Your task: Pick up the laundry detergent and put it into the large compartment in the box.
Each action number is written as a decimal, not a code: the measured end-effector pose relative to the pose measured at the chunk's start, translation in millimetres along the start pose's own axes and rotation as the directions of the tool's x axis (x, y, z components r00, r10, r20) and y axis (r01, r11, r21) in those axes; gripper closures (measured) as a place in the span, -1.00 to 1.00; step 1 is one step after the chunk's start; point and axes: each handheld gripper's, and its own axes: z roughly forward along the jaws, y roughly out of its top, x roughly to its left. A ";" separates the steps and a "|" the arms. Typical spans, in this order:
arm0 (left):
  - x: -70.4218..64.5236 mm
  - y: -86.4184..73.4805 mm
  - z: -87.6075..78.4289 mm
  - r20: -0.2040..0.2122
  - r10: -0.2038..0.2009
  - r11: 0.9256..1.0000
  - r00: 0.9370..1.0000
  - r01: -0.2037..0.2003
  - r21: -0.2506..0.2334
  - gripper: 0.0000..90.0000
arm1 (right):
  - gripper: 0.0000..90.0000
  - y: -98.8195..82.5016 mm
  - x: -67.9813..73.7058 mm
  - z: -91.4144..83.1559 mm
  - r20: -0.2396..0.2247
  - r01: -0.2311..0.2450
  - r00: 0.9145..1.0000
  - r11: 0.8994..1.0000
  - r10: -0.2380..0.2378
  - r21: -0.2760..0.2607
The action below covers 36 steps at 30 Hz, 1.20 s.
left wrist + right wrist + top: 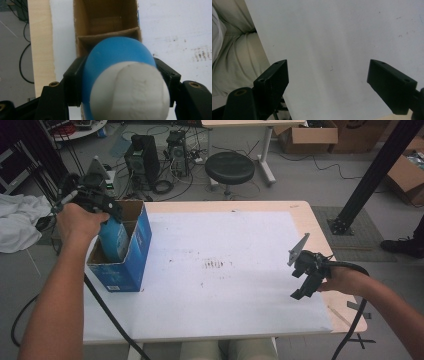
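While gripped in left claw (120, 75), blue bottle (117, 57), white cap, over blue box (134, 251), no readable label.

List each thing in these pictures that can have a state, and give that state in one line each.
Blue bottle: white cap on, held over the box, bottom end inside it.
Cardboard box: open-topped, upright on the table.
Left hand-held gripper: shut on the blue bottle.
Right hand-held gripper: open, nothing between its jaws.

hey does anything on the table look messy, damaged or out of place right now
Nothing spilled or broken. The white table cover has dark scuff marks near its middle. The blue bottle, clamped in the left gripper, leans at a tilt in the open blue box, not yet standing upright. The right gripper is open and holds nothing.
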 end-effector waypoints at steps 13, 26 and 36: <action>0.7 -15.2 48.0 0.012 -0.001 1.000 1.000 0.000 0.021 -0.16 | -0.62 0.1 -0.8 1.8 -0.002 -0.007 1.000 1.000 0.007 0.009; -0.4 -22.9 67.6 0.015 0.015 0.999 1.000 -0.015 0.043 -0.16 | -0.62 2.0 -0.9 2.8 -0.005 -0.005 1.000 1.000 0.005 0.009; 1.4 -25.9 73.5 0.026 0.012 0.999 1.000 -0.013 0.048 -0.16 | -0.62 1.1 -1.2 2.9 -0.002 -0.009 1.000 1.000 0.009 0.012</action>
